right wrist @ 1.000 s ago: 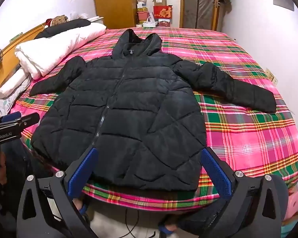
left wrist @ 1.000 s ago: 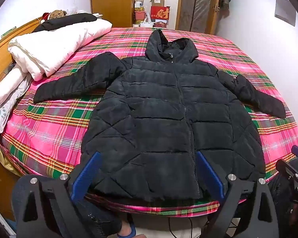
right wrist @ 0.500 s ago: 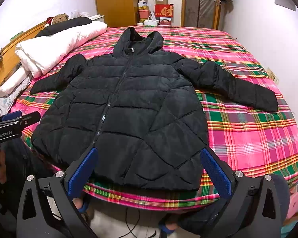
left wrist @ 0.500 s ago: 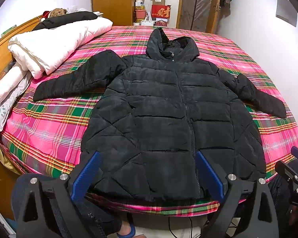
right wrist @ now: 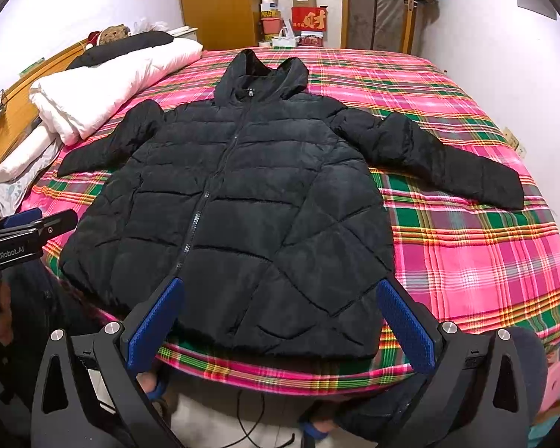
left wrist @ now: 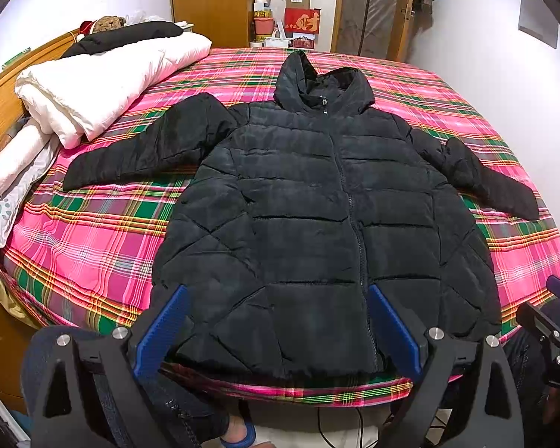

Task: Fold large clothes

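Note:
A black hooded puffer jacket lies flat, zipped, front up, on a bed with a pink plaid sheet, both sleeves spread out sideways. It also shows in the right wrist view. My left gripper is open and empty, held above the jacket's hem at the near bed edge. My right gripper is open and empty, also above the hem, toward the jacket's right side. The other gripper shows at each view's edge.
A folded white duvet and a black pillow lie at the bed's left, by the wooden headboard. Boxes and a wardrobe stand behind the bed. A wall is close on the right.
Both grippers have drifted slightly closer and lower toward the jacket's hem; jacket has not moved. Both stay open.

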Action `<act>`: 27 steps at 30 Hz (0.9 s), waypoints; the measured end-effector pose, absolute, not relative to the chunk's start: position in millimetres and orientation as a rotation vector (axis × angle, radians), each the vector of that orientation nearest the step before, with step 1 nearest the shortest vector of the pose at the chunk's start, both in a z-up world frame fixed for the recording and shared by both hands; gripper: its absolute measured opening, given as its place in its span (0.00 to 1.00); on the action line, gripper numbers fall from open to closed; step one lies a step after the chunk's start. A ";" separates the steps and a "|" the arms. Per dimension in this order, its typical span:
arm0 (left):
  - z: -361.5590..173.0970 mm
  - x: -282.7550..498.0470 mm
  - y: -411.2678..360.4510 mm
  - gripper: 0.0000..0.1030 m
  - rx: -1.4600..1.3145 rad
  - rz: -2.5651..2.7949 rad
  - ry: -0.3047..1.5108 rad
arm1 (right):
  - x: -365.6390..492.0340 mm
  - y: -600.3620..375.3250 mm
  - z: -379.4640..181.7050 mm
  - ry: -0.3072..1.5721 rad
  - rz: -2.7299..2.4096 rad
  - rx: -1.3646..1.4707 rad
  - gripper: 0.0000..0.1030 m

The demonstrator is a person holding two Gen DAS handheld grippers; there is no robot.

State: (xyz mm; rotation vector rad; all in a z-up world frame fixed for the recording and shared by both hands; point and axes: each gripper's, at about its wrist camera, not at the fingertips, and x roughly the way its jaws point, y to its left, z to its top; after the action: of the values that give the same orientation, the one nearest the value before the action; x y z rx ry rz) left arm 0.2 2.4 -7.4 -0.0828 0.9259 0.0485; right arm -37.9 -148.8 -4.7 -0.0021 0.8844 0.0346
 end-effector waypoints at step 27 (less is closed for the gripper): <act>-12.6 -1.4 4.0 0.94 -0.084 0.047 0.933 | -38.1 -145.9 -7.9 0.896 0.039 -0.006 1.00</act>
State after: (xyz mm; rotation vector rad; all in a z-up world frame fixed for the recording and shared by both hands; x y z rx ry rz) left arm -1.4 4.0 -12.6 -0.0844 0.9331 0.0474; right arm -38.1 -145.9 -7.9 -0.0060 0.8961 0.0388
